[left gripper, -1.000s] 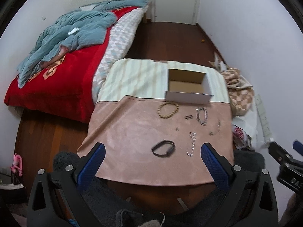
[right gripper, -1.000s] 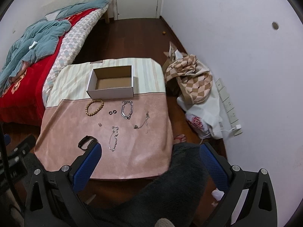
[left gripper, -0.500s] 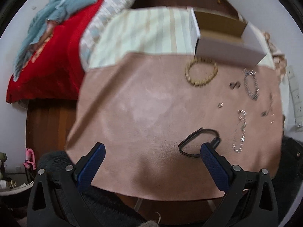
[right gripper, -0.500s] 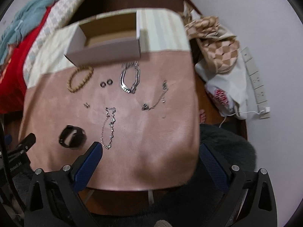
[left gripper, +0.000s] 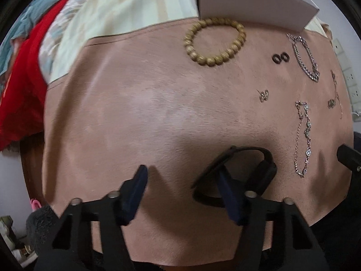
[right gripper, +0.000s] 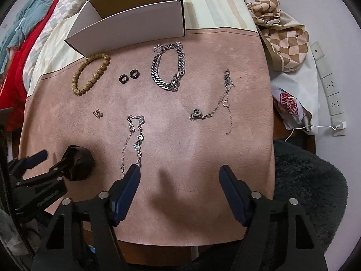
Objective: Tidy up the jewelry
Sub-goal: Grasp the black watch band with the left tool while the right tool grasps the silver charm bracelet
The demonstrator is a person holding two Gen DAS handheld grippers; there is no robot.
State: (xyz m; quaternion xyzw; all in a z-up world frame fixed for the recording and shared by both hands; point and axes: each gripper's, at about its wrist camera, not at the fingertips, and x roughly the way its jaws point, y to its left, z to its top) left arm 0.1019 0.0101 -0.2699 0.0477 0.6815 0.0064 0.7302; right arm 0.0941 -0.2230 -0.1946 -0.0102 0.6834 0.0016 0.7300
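Pink suede-like cloth [right gripper: 203,135] covered the small table, with an open white cardboard box [right gripper: 140,28] at the far edge and a bed off to the left. Jewelry was laid out in front of the box: wooden bead bracelet [left gripper: 214,41], two dark rings [right gripper: 129,76], chunky silver chain bracelet [right gripper: 168,67], thin gem-set chain bracelet [right gripper: 135,140], and a fine pendant chain [right gripper: 216,106].

Black band bracelet [left gripper: 237,171] lay at the near left of the cloth. Left gripper [left gripper: 182,185] was down at the cloth, jaws moderately apart, nothing clamped. Its right finger [left gripper: 227,194] sat inside the band's loop, its left finger outside and well to the left. So the band's left wall sat between the pads, loop long axis running roughly left-right. Looked set for a close on that wall.

Right gripper [right gripper: 180,187] hovered wide open, empty, over the near middle of the cloth. Gem-set chain's near end lay just beside its left finger [right gripper: 126,192], chain running away from it toward the box. Left was the nearer hand for the band; right was nearer for the chain.
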